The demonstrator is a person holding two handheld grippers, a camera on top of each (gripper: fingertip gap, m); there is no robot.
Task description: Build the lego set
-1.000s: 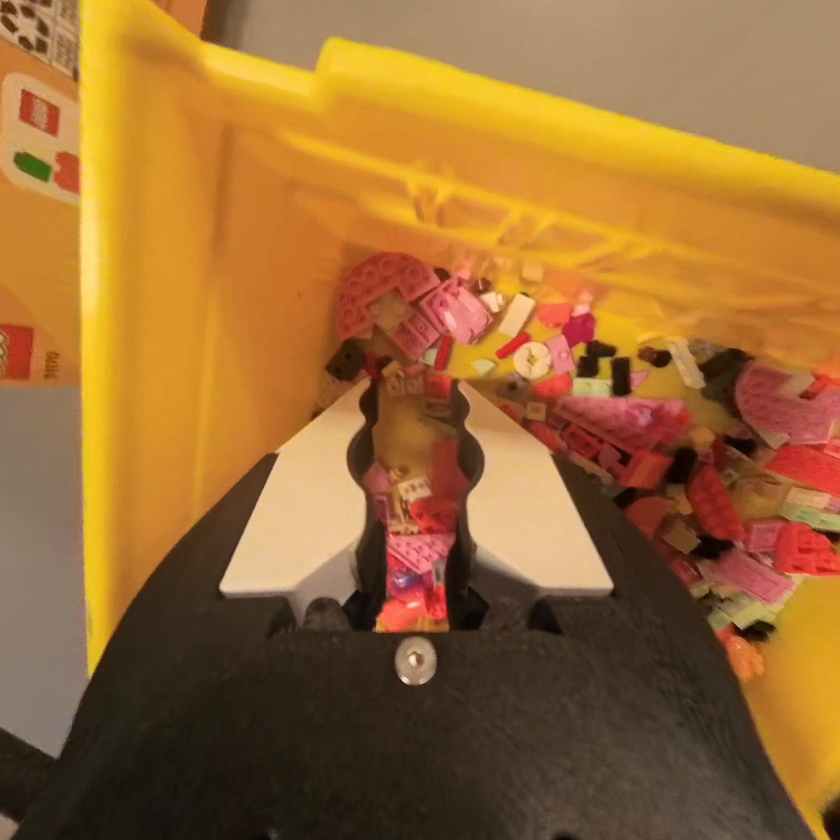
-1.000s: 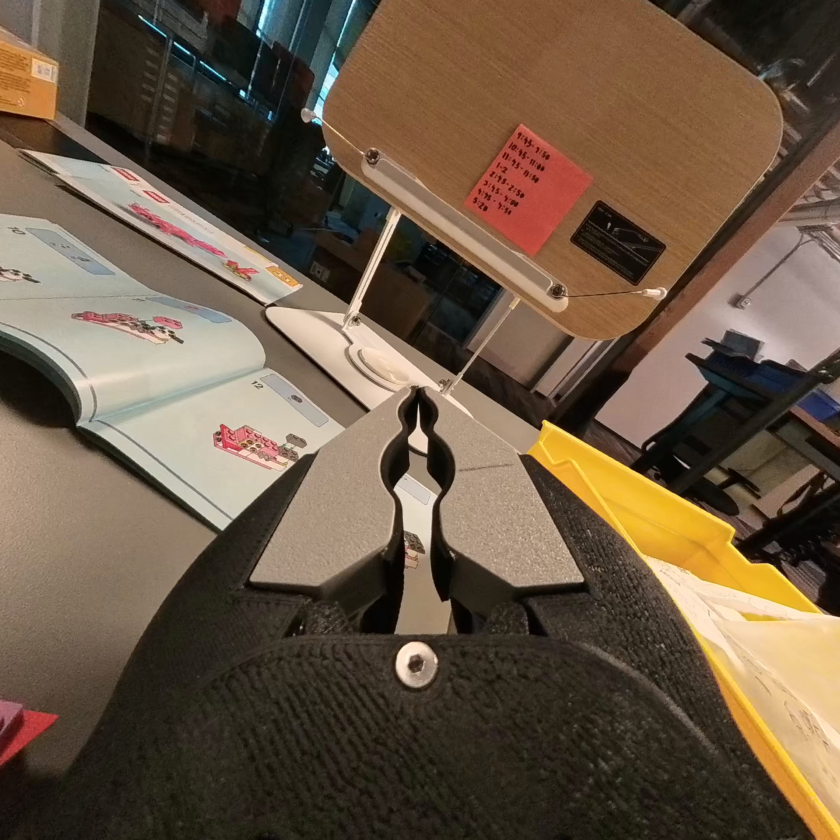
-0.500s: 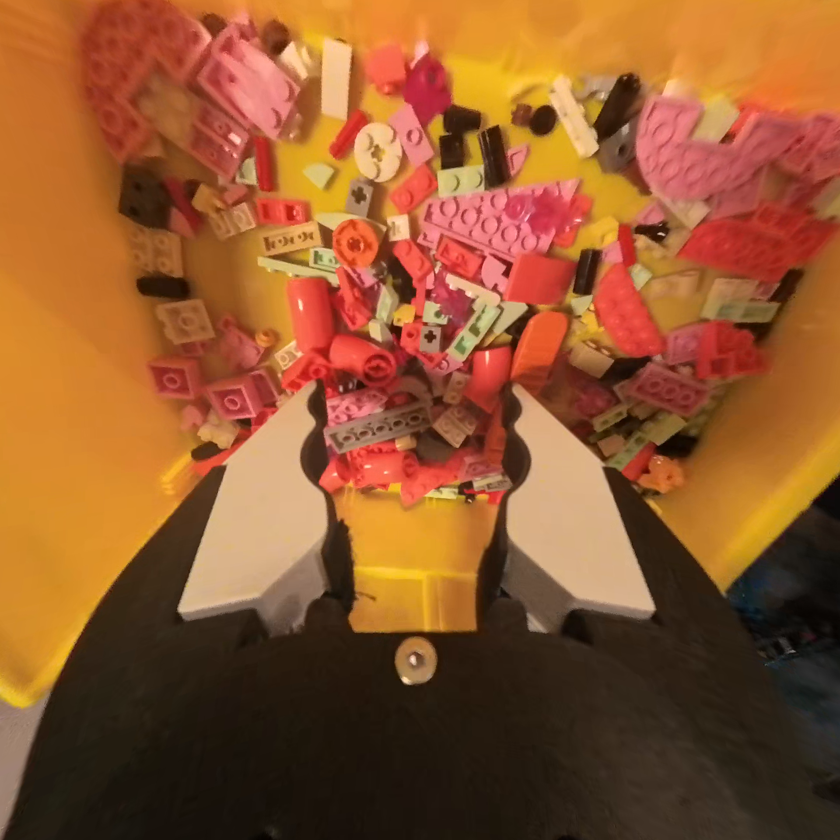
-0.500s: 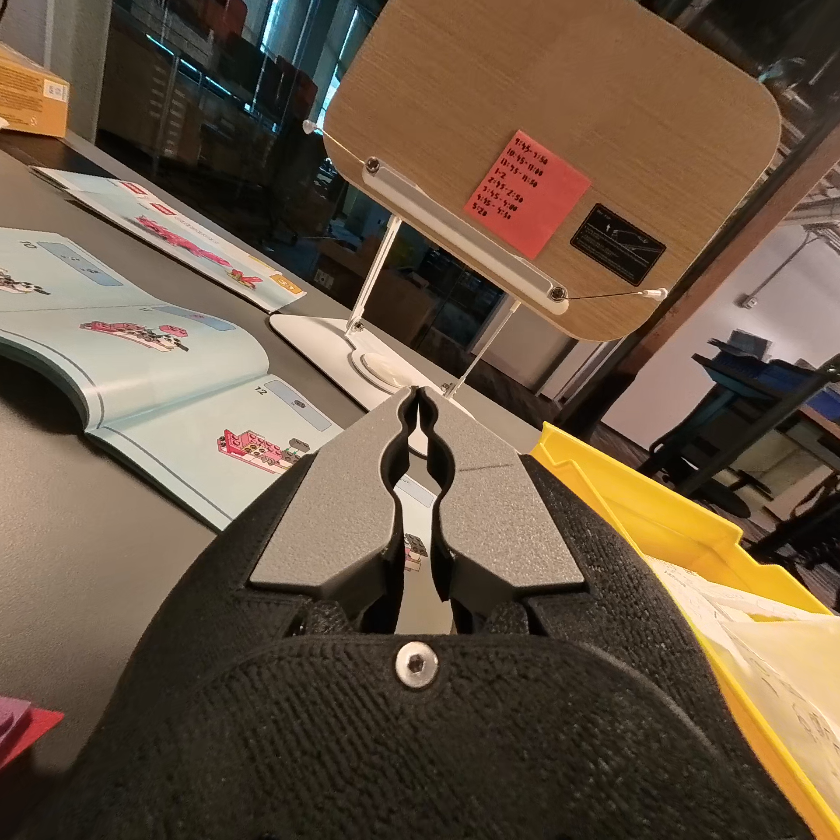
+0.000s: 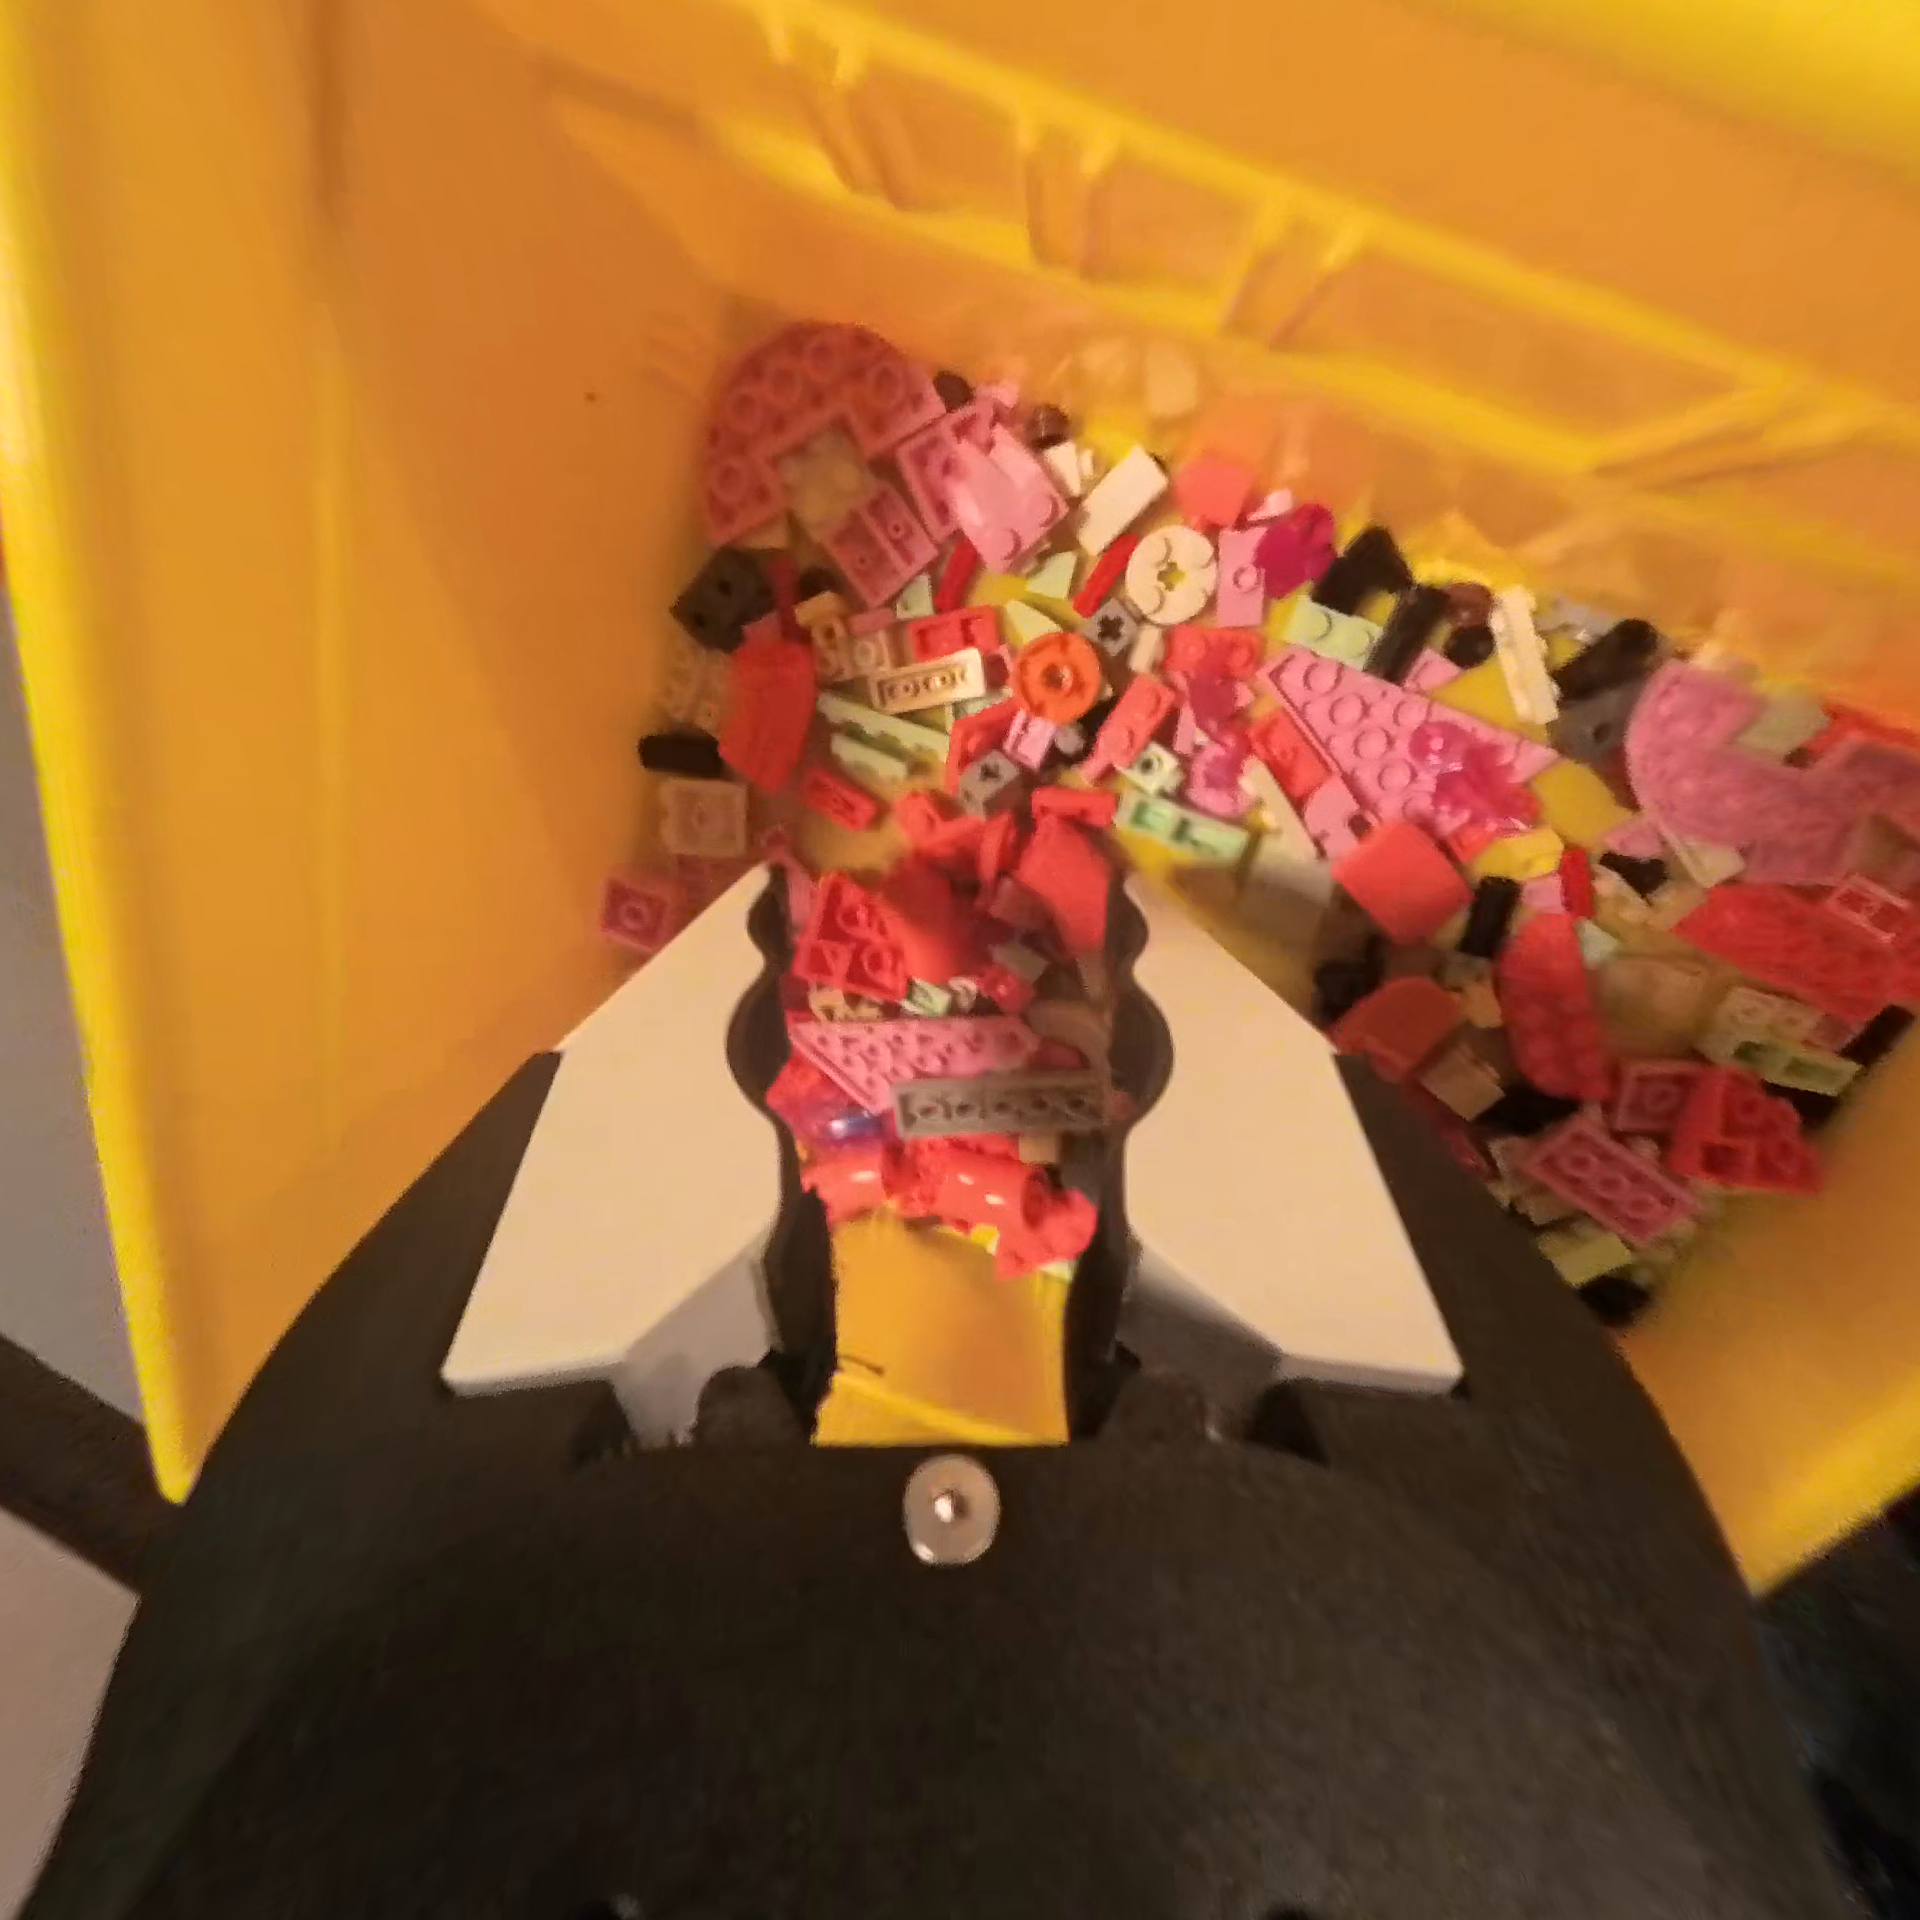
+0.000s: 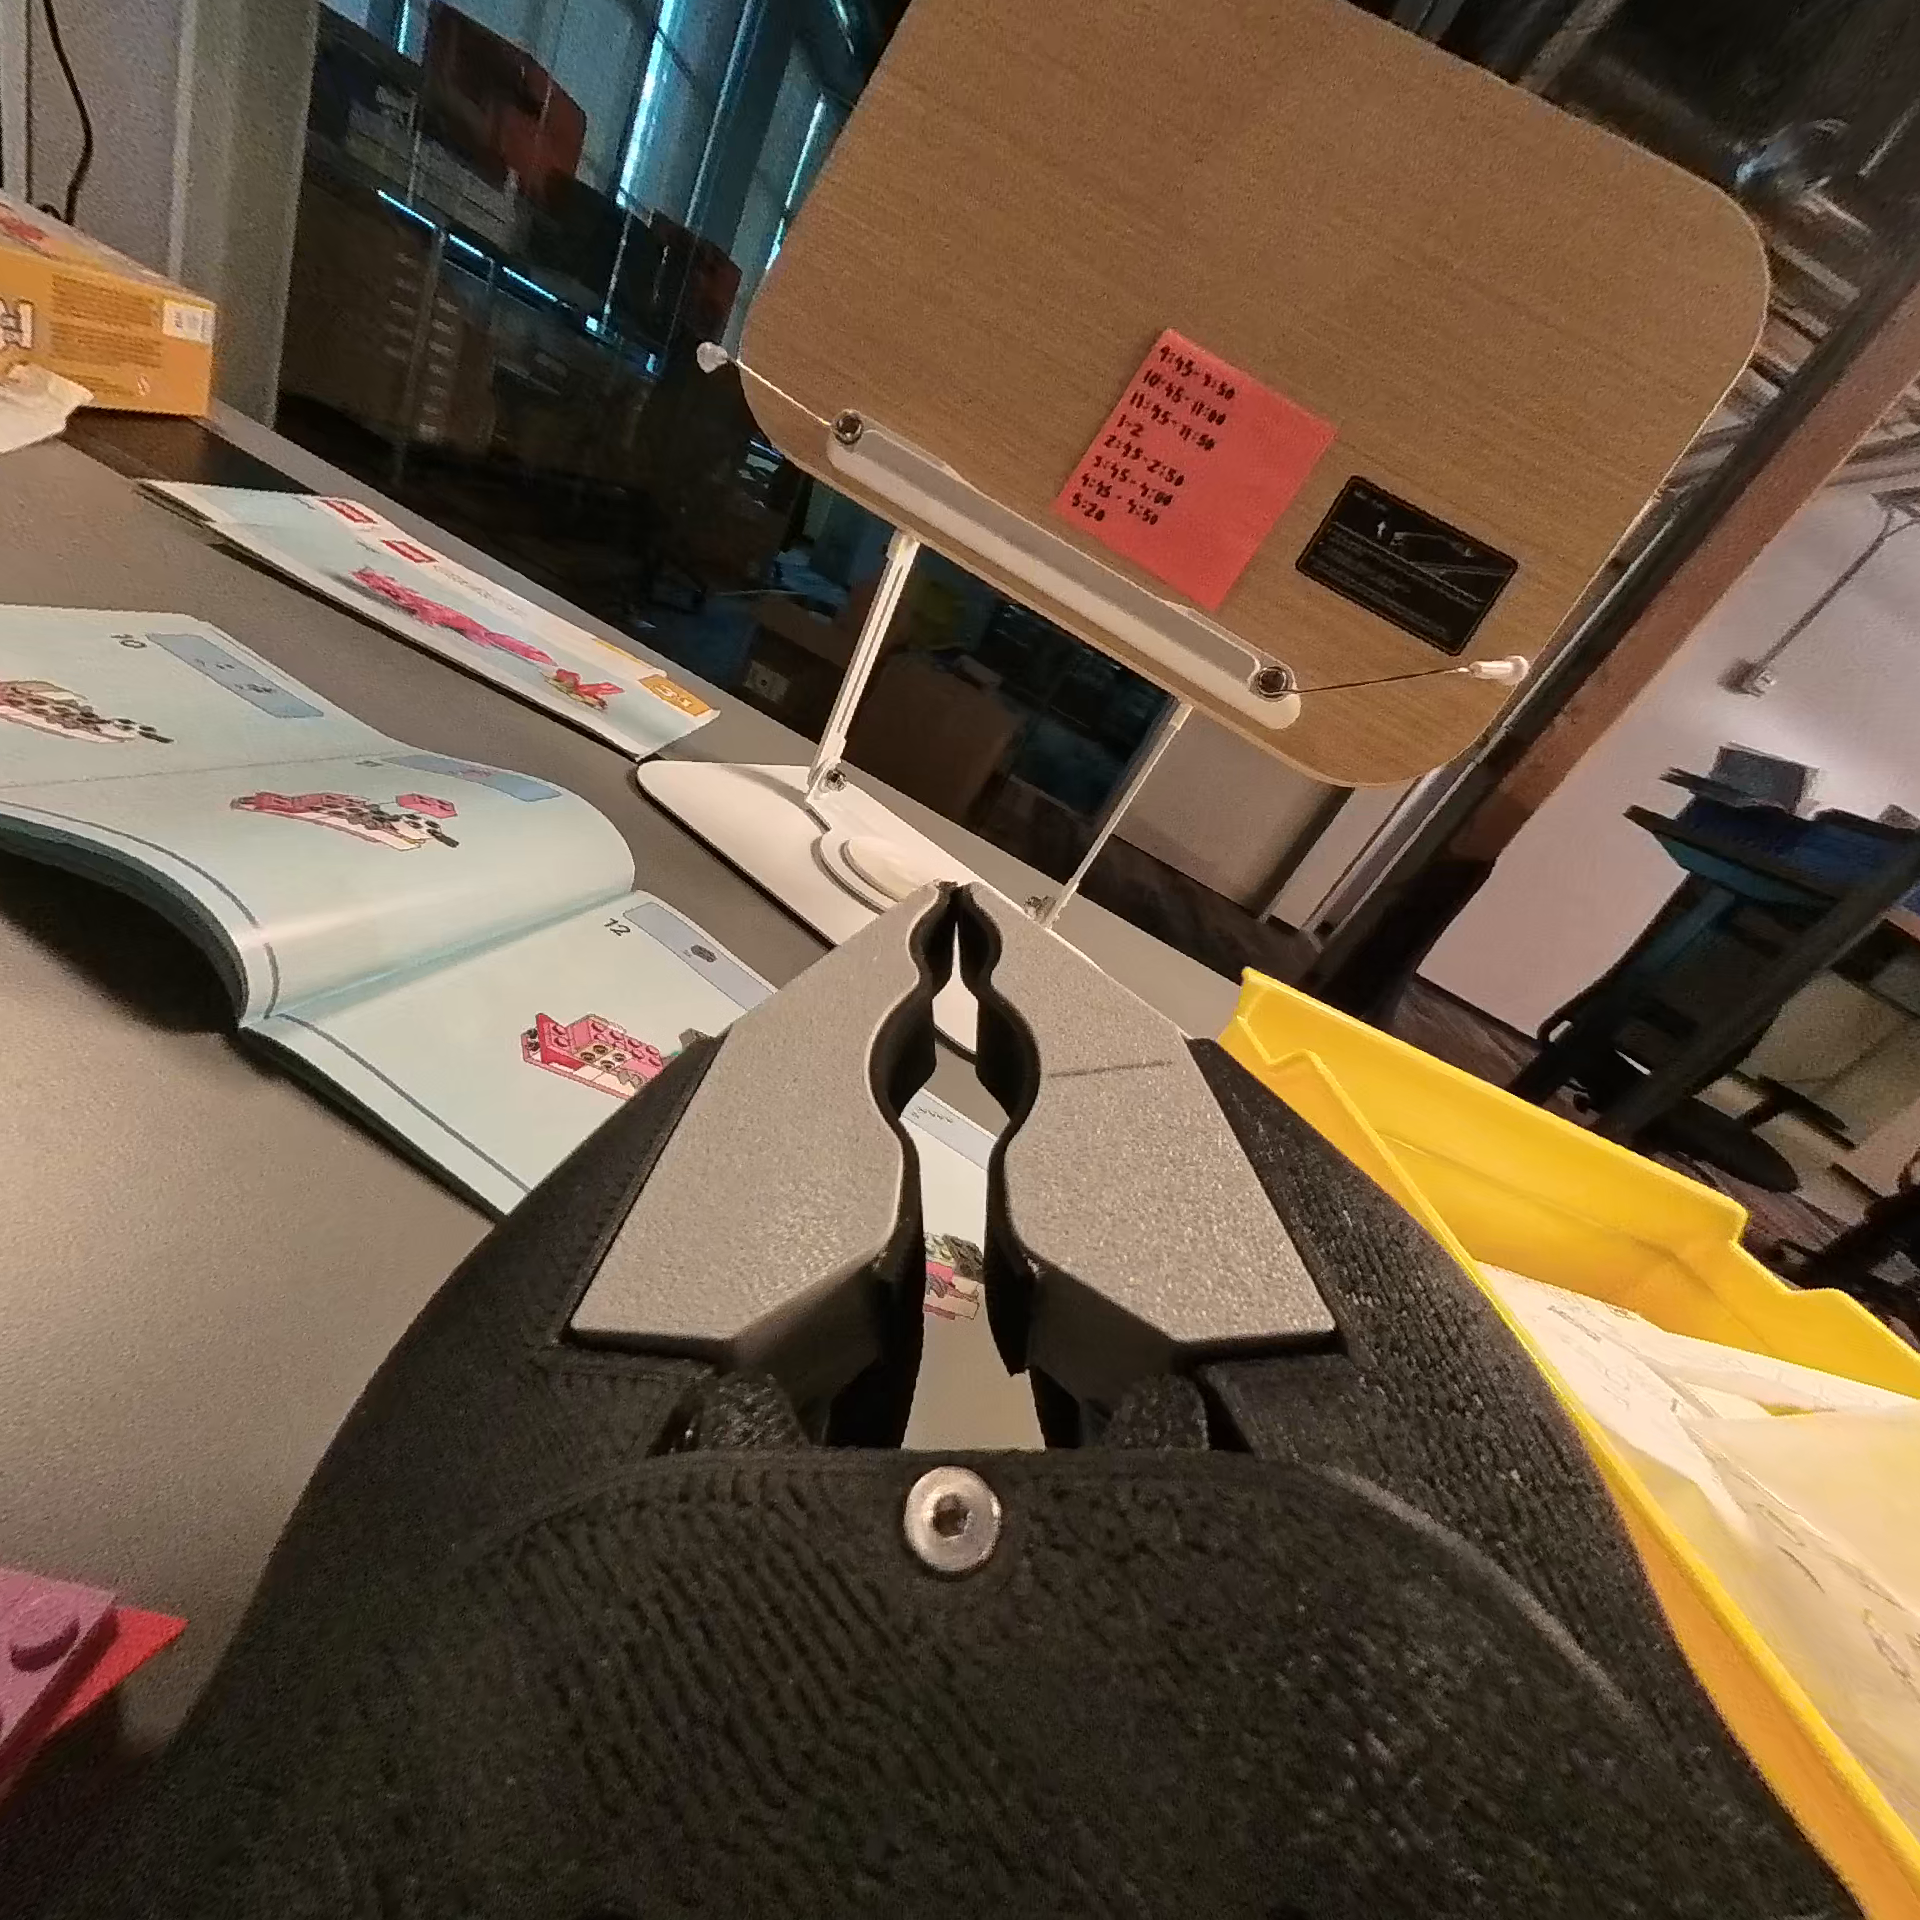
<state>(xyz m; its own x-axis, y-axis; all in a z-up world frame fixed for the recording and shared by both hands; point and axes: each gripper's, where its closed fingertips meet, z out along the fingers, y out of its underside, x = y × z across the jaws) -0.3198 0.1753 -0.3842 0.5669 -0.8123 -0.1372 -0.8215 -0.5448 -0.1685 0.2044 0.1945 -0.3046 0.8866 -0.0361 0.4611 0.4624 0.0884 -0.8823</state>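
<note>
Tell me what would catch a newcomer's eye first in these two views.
First, the heap of pink, red and black toy bricks on the floor of the yellow bin, with the left gripper open just above it. In the right wrist view, the right gripper is shut above the grey table, pointing at a wooden book stand bearing a red sticky note; an open instruction booklet lies to its left.

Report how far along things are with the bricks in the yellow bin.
Done: nothing visibly built; a booklet lies open on the table. In hand: nothing. The left gripper is open over the loose bricks in the yellow bin; the right gripper is shut, apparently empty, above the table. Left: the bricks remain in the bin.
</note>
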